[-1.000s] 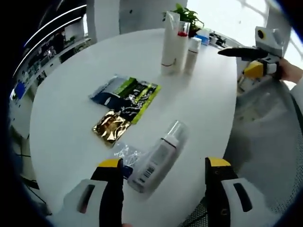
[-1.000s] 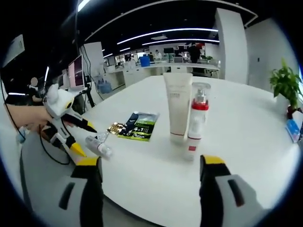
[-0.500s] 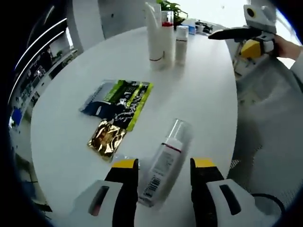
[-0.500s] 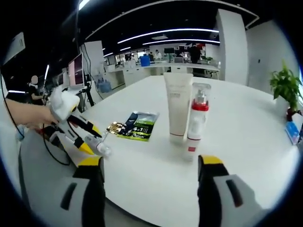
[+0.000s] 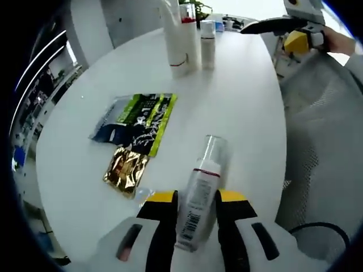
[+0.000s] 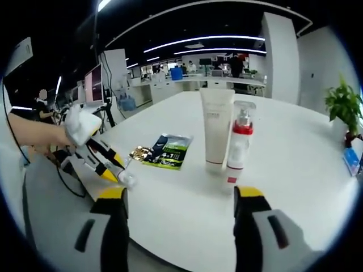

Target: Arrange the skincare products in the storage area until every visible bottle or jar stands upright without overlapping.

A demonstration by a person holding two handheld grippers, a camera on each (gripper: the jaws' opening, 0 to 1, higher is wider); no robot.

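Note:
A white bottle (image 5: 199, 190) with a clear cap lies on its side on the round white table (image 5: 244, 113), near the front edge. My left gripper (image 5: 195, 198) is shut on its lower body, one jaw pressed to each side. From the right gripper view, the left gripper (image 6: 96, 157) sits at the table's left edge with the bottle (image 6: 126, 179) in it. A tall white tube (image 6: 217, 127), a red-capped pump bottle (image 6: 238, 147) and a small white bottle (image 5: 208, 42) stand upright at the far side. My right gripper (image 6: 180, 195) is open and holds nothing, well short of the tube.
Green and black sachets (image 5: 142, 116) and a gold sachet (image 5: 126, 170) lie flat left of the bottle. A potted plant (image 6: 340, 105) and a blue item (image 6: 351, 158) are at the far right. A mesh chair (image 5: 317, 141) stands beside the table.
My left gripper came forward around the lying bottle and its jaws narrowed from wide apart until they pressed on it. The right gripper stayed open and nearly still.

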